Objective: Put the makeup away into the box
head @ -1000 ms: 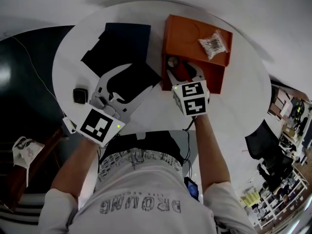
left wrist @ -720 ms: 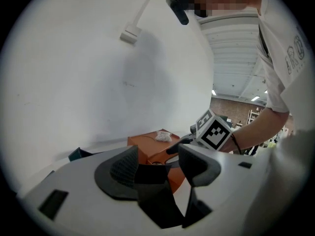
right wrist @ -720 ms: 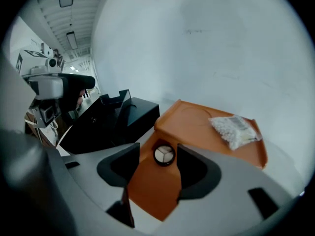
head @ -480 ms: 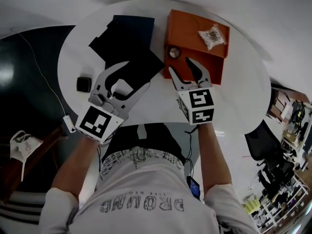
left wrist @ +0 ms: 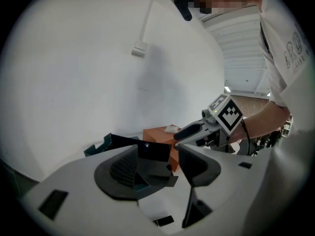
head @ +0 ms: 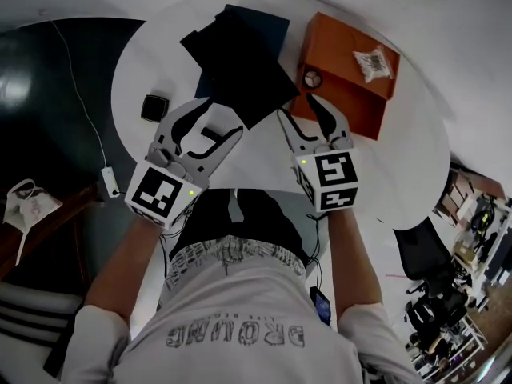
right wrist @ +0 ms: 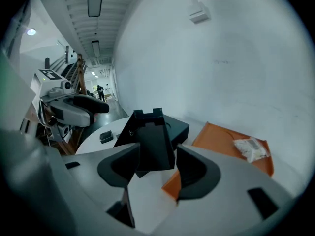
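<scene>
An orange box (head: pixel 344 34) stands at the table's far right, also seen in the right gripper view (right wrist: pixel 224 140). A small round makeup item (head: pixel 312 78) lies at its near left corner. A small black square compact (head: pixel 154 106) rests on the table at the left. My right gripper (head: pixel 295 105) hovers open just in front of the orange box, with nothing between its jaws (right wrist: pixel 157 156). My left gripper (head: pixel 224 116) is open and empty too, held over the near edge of a black box (head: pixel 240 58). In the left gripper view the black box (left wrist: pixel 128 144) shows beyond the left gripper (left wrist: pixel 157 156).
A clear plastic packet (head: pixel 374 62) lies on the orange box's far part. The black box and its flaps spread across the table's middle and back. A white cable (head: pixel 80 110) runs off the table's left edge. The white wall stands close behind the table.
My right gripper has lifted out of the orange box and drawn back toward me, leaving the round item there. My left gripper has shifted along the table toward the black box.
</scene>
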### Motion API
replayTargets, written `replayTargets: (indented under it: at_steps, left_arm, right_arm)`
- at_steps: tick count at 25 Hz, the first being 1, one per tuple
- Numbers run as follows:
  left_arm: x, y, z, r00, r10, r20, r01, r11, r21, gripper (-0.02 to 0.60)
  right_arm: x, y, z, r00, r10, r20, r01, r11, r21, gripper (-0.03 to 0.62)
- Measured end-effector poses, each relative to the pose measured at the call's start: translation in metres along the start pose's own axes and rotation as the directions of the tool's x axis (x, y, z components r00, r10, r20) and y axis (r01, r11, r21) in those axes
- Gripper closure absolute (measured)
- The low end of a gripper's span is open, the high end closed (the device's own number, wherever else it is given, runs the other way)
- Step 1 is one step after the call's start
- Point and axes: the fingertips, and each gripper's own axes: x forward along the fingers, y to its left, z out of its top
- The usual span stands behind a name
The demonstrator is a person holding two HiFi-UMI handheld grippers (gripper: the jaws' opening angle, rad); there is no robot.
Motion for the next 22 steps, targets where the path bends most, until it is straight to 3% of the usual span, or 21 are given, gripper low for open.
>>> replayTargets:
  at_steps: [12,22]
  left_arm:
    - [-0.042,0.015,-0.02,0.997,0.077,0.001,-0.077,0.996,-0.043,0.318]
    - [-0.088,0.064,-0.034,0.995,0.102,0.009,-0.101,0.991,-0.086,0.318]
  right_arm:
    - [0.007,0.069,0.023,0.992,0.129,0.01,-0.128,0.988,-0.081,0.352]
    - [0.041,0.13,0.047,0.986,0.165,-0.021,-0.166,0.98,-0.113,0.352]
